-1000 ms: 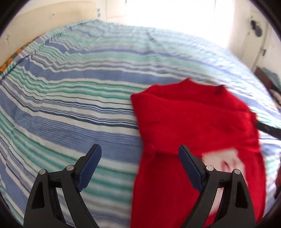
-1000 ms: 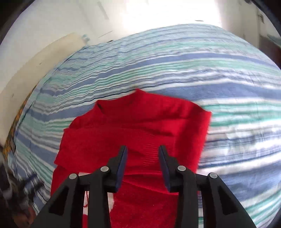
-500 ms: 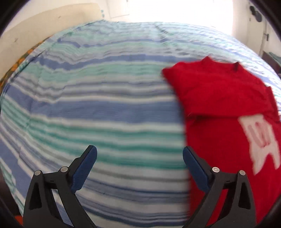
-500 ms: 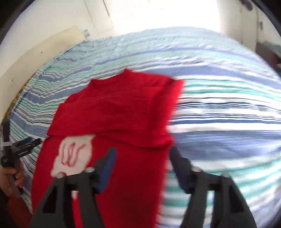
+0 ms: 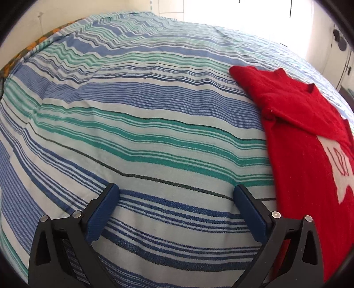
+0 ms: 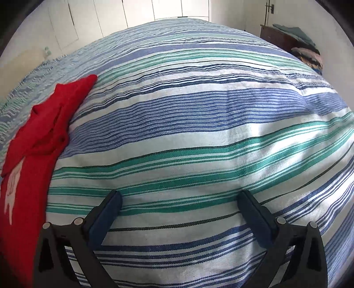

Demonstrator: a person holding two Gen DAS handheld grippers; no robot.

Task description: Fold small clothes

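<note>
A red knitted sweater (image 5: 303,141) with a white motif lies flat on the striped bedspread (image 5: 137,124), its sleeves folded across the chest. In the left wrist view it fills the right side; in the right wrist view the sweater (image 6: 26,159) lies along the left edge. My left gripper (image 5: 176,191) hovers over bare bedspread just left of the sweater, its jaws opening with nothing between them. My right gripper (image 6: 180,198) hangs over bare bedspread (image 6: 199,124) to the right of the sweater, jaws also opening and empty.
A dark wooden cabinet (image 6: 281,37) with folded cloths on top stands beyond the bed at the upper right. White cupboard doors (image 6: 132,13) line the far wall. An orange-patterned edge (image 5: 33,44) shows under the bedspread at the upper left.
Both grippers have drawn apart sideways off the sweater onto bare bedspread. The right gripper's jaws went from nearly closed over the red knit to wide apart; the left widened slightly.
</note>
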